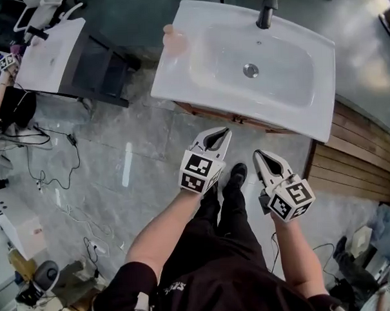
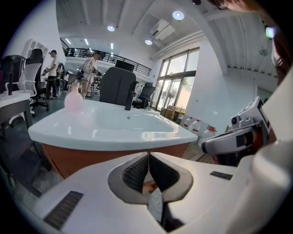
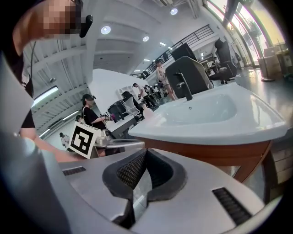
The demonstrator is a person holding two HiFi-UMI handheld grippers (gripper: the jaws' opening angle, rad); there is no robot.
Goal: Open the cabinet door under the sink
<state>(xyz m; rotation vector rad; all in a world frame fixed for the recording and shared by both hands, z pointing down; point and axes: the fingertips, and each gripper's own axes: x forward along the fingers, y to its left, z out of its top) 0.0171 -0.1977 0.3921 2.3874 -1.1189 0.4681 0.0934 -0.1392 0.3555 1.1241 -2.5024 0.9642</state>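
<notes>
Currently the left gripper (image 1: 224,135) and right gripper (image 1: 257,155) are both fully closed and empty, so at the cabinet door (image 2: 68,157) just ahead, beneath the sink (image 1: 179,91), they will probably slip off its edge.

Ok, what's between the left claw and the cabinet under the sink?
Nothing. The left gripper view looks straight at the cabinet with no object in front of it, and the head view shows only bare grey floor ahead of the left claw.

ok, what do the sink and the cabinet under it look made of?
Sink: glossy white, likely ceramic or cast resin; ceiling lights reflect on its rim. Cabinet: reddish-brown, fairly matte, probably wood or veneer; no grain can be made out, so painted board is possible.
</notes>
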